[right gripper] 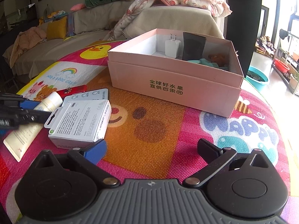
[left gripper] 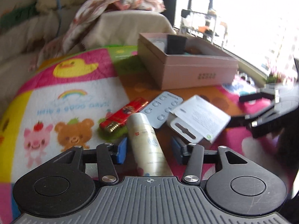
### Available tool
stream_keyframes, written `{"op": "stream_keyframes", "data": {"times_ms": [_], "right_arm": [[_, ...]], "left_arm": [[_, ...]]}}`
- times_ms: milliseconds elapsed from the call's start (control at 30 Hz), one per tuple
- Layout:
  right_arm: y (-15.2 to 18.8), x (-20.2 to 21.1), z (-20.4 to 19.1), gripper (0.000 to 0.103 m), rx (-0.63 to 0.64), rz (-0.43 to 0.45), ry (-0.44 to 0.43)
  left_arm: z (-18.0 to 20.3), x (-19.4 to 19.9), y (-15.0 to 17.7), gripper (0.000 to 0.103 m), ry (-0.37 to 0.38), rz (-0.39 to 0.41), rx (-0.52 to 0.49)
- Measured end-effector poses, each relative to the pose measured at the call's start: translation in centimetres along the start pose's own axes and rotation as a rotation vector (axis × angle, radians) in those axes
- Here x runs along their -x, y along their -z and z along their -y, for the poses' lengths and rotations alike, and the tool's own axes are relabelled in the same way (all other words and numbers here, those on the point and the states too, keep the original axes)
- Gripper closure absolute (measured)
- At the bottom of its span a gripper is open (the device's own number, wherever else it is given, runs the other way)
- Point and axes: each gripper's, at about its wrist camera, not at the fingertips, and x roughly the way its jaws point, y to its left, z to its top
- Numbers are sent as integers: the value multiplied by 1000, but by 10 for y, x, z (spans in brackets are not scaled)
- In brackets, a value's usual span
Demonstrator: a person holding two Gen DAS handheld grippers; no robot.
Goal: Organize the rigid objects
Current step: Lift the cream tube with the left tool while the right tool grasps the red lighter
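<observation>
Both grippers apart: left [left gripper: 148, 150] straddles cream tube [left gripper: 147, 145], right [right gripper: 152, 149] over cartoon mat [right gripper: 149, 130], sofa [right gripper: 84, 24] behind

The play mat [right gripper: 158, 130] carries a pink box [right gripper: 173, 85], white carton [right gripper: 80, 123], tube [left gripper: 147, 145] and remote [left gripper: 160, 110].

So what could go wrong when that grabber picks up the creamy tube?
The left tool sits open around the cream tube, which looks smooth and round, so it might slip or squash when squeezed. The white carton and grey remote lie right beside it and could get bumped as it lifts toward the pink box.
</observation>
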Motion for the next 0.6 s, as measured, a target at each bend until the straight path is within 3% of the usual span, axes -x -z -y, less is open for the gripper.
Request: {"op": "stream_keyframes", "data": {"times_ms": [33,167,267,367,500,600], "right_arm": [[-1,-1,-1,0,4,-10,6],[-1,-2,-5,0,3,-16,25],[-6,1,-4,1,-27,-29,20],[-14,16,-16,3,-36,49,-39],[-33,14,-65,3,127,95,-55],[-52,-5,-105,3,242,62,-115]], "left_arm": [[4,2,2,50,-7,6,-28],[-6,15,11,71,47,17,-11],[-34,23,18,71,32,22,73],[-61,34,25,71,7,23,150],[-86,44,33,71,-39,30,222],[-94,49,40,71,-11,45,265]]}}
